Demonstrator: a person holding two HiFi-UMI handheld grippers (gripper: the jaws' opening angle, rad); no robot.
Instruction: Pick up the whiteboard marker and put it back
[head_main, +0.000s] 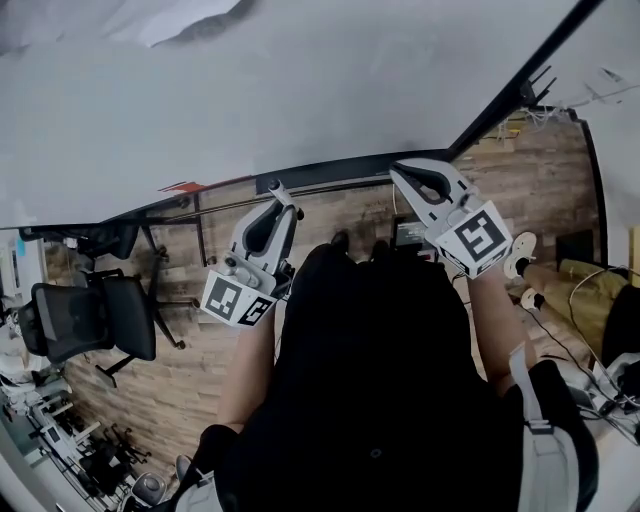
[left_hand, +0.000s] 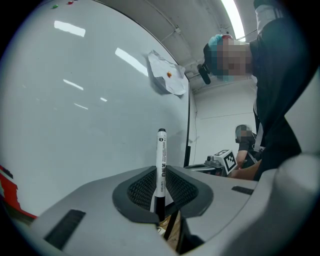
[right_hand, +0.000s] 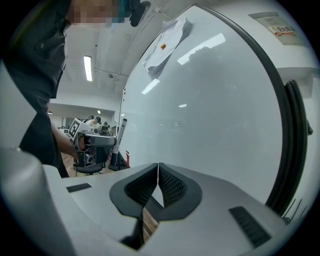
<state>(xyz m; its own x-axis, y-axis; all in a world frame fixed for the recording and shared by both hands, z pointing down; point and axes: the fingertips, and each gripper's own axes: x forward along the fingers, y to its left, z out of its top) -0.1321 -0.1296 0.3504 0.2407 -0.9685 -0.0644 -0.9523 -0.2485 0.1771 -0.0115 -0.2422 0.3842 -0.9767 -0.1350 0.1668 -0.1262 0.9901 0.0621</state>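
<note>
1. the whiteboard marker (left_hand: 161, 160) sits clamped in the left tool (left_hand: 161, 172), with the jaws pressed onto the lower barrel from either side, deep in the dark mesh pads.
2. and it's standing upright. the long axis runs straight up and down, crosswise to the way the tool points. the black end is down between the jaws, and the white printed barrel rises clear above them to a small dark tip on top.
3. over to the right gripper view, and it's the same story. the marker pokes up out of the front of the left tool, leaning just a touch, close in front of the whiteboard (right_hand: 215, 115). whether it actually touches the board, i can't tell.
4. the right tool (right_hand: 158, 167) has its jaws together, tips meeting, with nothing between them. it's up facing the whiteboard too.
5. from the head view, both tools are raised side by side at the foot of the board, apart from each other. the cubes with square markers are turned back toward the camera.
6. high on the board there's a crumpled sheet of paper (left_hand: 175, 85), pinned by a small orange magnet (left_hand: 169, 74).
7. down below is a wooden floor (head_main: 190, 380), with a black office chair (head_main: 95, 320) off to the person's left.
</note>
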